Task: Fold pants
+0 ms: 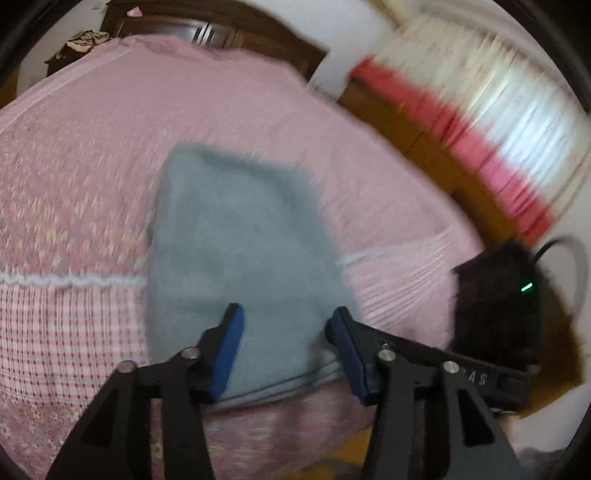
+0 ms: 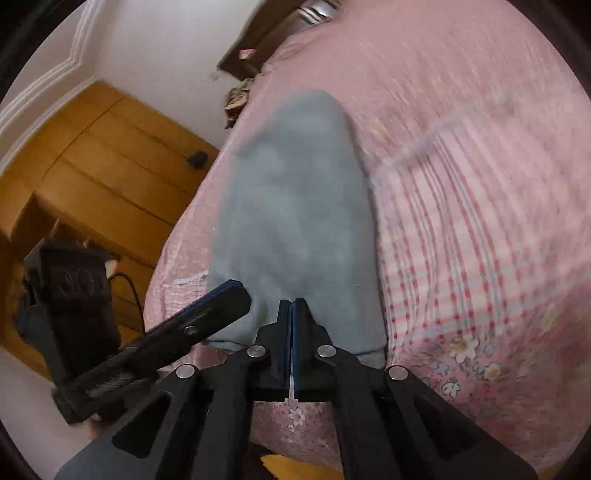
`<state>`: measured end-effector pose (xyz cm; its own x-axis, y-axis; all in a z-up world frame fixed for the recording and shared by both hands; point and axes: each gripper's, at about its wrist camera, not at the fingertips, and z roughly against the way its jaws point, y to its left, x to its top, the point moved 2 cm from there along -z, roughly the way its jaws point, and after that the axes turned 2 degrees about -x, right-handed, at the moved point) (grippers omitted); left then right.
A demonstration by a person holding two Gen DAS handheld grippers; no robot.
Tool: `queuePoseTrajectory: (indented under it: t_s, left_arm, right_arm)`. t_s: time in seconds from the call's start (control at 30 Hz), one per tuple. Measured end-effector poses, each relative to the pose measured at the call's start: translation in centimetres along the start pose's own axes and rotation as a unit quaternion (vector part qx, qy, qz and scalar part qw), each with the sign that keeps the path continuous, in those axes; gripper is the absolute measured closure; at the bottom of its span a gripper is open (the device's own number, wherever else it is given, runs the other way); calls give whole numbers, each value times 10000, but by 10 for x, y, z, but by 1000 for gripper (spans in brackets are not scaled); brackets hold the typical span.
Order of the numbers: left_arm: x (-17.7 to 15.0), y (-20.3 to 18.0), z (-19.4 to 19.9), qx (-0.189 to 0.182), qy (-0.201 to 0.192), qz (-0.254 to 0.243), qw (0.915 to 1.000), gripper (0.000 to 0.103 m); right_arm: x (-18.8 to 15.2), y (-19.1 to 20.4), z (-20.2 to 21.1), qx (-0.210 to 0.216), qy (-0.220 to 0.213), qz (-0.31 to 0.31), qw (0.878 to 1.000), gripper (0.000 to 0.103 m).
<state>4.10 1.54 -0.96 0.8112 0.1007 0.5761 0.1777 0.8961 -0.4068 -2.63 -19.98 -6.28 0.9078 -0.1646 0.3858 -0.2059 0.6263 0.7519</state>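
The grey-blue pants (image 1: 236,251) lie folded in a long narrow shape on the pink bed (image 1: 92,155). My left gripper (image 1: 284,332) is open, its blue-padded fingers spread over the near end of the pants. In the right wrist view the pants (image 2: 295,206) stretch away from my right gripper (image 2: 292,314), whose jaws are pressed together at the near edge of the cloth; no fabric is clearly visible between them. The left gripper's finger (image 2: 207,314) shows at the left of that view, beside the same edge. Both views are motion-blurred.
The bed has a pink floral and checked cover (image 2: 461,240). A dark wooden headboard (image 1: 207,33) is at the far end. Wooden floor (image 2: 92,166) lies beside the bed. A red and white curtain (image 1: 480,122) hangs at the right. The other gripper's black body (image 1: 498,306) is nearby.
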Motion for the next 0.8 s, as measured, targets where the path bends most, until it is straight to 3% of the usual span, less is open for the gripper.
queuePoseTrajectory:
  t_s: [0.03, 0.13, 0.2, 0.23, 0.3, 0.33, 0.37, 0.47, 0.57, 0.7, 0.8]
  left_arm:
    - [-3, 1, -7, 229, 39, -70, 9997, 73]
    - [-3, -2, -5, 278, -21, -137, 9995, 75]
    - [2, -2, 6, 156, -26, -79, 9998, 74]
    - [6, 2, 16, 34, -34, -39, 10000, 67]
    - [13, 14, 30, -180, -125, 63, 9997, 41]
    - [18, 23, 35, -279, -194, 169, 9993, 27]
    - [22, 31, 36, -333, -191, 271, 9989, 25]
    - [31, 60, 22, -323, 112, 611, 9975, 25]
    - [33, 79, 4, -369, 407, 739, 9957, 26]
    - [37, 83, -1, -765, 303, 819, 9932, 26]
    - [34, 86, -4, -870, 158, 792, 9929, 25]
  right_arm:
    - [-2, -5, 2, 107, -23, -96, 9999, 103]
    - [4, -7, 13, 385, -2, -202, 9991, 101]
    - [19, -10, 32, 540, -263, -212, 9980, 82]
    - [27, -14, 43, 589, -418, -184, 9972, 76]
    - [44, -24, 48, 545, -466, -219, 9972, 54]
    - [50, -29, 46, 504, -410, -257, 9976, 54]
    - [57, -34, 43, 503, -353, -282, 9977, 54]
    - [69, -47, 30, 605, -31, -242, 9979, 54]
    - [89, -33, -5, 642, 224, 31, 9977, 54]
    - [106, -19, -28, 656, 740, 548, 9936, 52]
    - [118, -16, -48, 825, 953, 528, 9906, 53]
